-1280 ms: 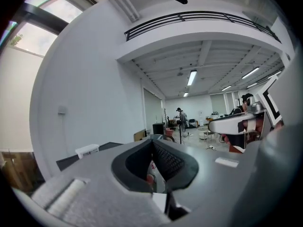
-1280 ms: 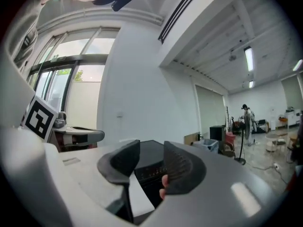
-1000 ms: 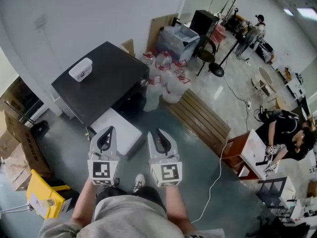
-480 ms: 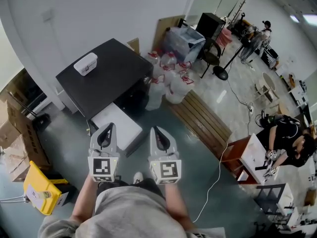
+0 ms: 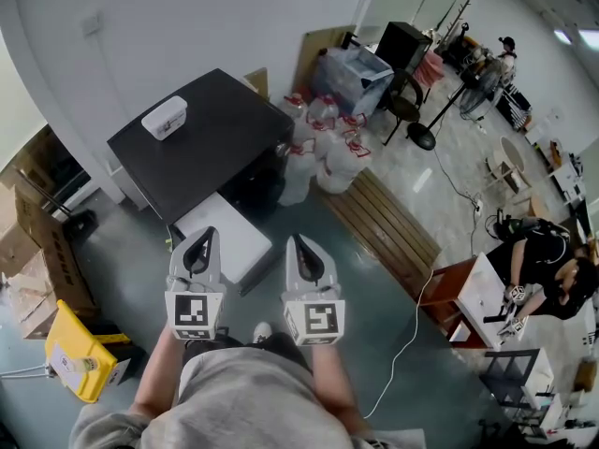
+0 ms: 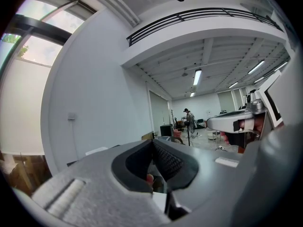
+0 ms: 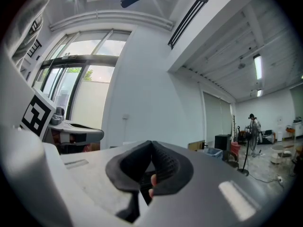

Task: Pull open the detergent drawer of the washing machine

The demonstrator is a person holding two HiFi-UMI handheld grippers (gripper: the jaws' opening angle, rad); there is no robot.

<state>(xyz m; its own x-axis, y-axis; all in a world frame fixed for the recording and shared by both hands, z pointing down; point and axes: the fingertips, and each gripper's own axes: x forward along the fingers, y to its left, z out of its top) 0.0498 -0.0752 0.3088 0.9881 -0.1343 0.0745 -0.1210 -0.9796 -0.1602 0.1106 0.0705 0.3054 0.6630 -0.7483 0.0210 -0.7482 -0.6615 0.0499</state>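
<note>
Both my tools are closed with nothing in them. The left gripper (image 5: 203, 243) has its pads meeting at the tips, and so does the right gripper (image 5: 299, 245); each gripper's own view shows only open room beyond the joined pads. I hold them side by side in front of my body, pointing level.

No view shows me the detergent drawer, and I cannot say for sure which unit is the washing machine. The two candidates lie ahead and a little to my left: a low white unit (image 5: 227, 235) just past the left gripper's tips, and behind it a taller black-topped cabinet (image 5: 201, 148) with a small white box (image 5: 164, 117) on top. Their fronts face me but are hidden by my steep downward look.

My left gripper is the nearer one; the right is off to the side of the white unit's near corner. I judge that any pull would come straight back toward my body.
</note>
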